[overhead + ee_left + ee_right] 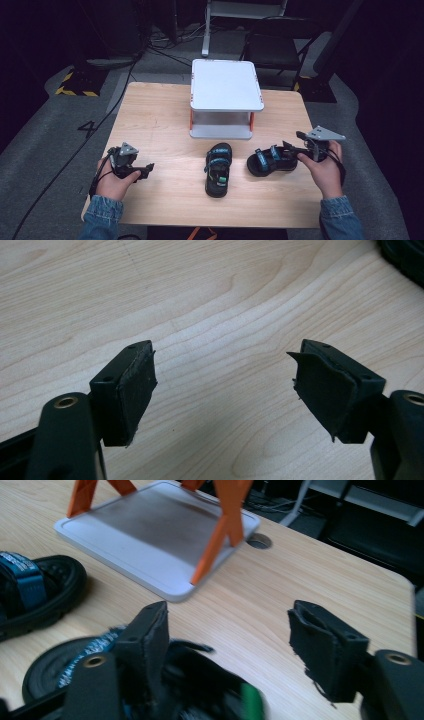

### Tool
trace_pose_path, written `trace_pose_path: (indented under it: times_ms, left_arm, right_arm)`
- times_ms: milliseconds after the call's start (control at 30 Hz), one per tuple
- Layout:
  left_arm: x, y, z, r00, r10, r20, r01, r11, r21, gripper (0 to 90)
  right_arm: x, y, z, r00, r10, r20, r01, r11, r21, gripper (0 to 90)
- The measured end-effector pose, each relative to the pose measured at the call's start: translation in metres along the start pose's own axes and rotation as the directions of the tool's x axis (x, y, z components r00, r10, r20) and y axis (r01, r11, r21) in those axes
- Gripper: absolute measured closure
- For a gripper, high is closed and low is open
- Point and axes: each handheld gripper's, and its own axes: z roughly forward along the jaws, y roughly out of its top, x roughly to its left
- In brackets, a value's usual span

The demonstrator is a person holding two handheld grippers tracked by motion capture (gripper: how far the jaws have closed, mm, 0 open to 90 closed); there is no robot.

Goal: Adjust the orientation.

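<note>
The high view is showing the whole desk (155,115): a white two-tier stand (226,85) with orange legs is sitting at the far middle, and two black sandals with blue straps are lying in front of it. The middle sandal (219,169) is lying lengthwise, toe toward the person, well apart from both hands. The right sandal (270,160) is lying crosswise just beside it, with its heel end at the right tongs (295,149).

The right gripper view is giving what the high view is too coarse to settle: the right tongs (227,645) are standing released, with a wide gap between the pads, and the right sandal (65,667) is sitting low against the left jaw, blurred, rather than pinched between the two. No pad is pressing on it as far as that view is showing. The stand's lower shelf (150,535) and the middle sandal (35,592) are lying beyond.

The left gripper view is looking along the left tongs (225,390), which are released over bare wood with nothing between them; a dark sandal edge is peeking in at the top right corner. In the high view the left tongs (145,170) are resting near the desk's left front, well apart from the sandals.

Behind the desk, a dark chair (272,47), cables and yellow-black floor tape (75,90) are lying on the grey floor. Nothing is standing between the tongs and the sandals.
</note>
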Motion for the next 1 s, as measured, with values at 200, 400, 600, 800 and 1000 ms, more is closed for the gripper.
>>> trace_pose_path:
  times_ms: [200, 400, 600, 800, 1000]
  left_arm:
    - [-0.003, 0.006, 0.006, 0.9998, 0.016, 0.007, -0.016, 0.9999, 0.004, 25.0]
    - [-0.006, 0.009, 0.012, 0.9994, 0.029, 0.020, -0.029, 0.9995, 0.014, 25.1]
    - [-0.002, 0.009, 0.010, 0.9997, 0.018, 0.016, -0.018, 0.9998, 0.008, 25.1]
    - [-0.005, 0.012, 0.013, 0.9993, 0.028, 0.025, -0.028, 0.9996, 0.004, 25.1]
    - [-0.008, 0.020, 0.017, 0.9981, 0.049, 0.037, -0.049, 0.9988, 0.000, 25.1]
  right_arm:
    - [-0.018, -0.024, -0.017, 0.9980, 0.054, 0.032, -0.057, 0.993, 0.099, 45.6]
    - [-0.010, -0.029, -0.002, 1.0000, 0.008, -0.006, -0.007, 0.990, 0.140, 74.1]
    - [-0.004, -0.021, -0.009, 0.9997, -0.020, -0.017, 0.023, 0.984, 0.177, 87.4]
    - [0.014, -0.006, -0.038, 0.9829, 0.041, -0.179, 0.011, 0.960, 0.280, 87.5]
    - [0.038, -0.008, -0.048, 0.9177, 0.095, -0.386, 0.094, 0.892, 0.443, 87.3]
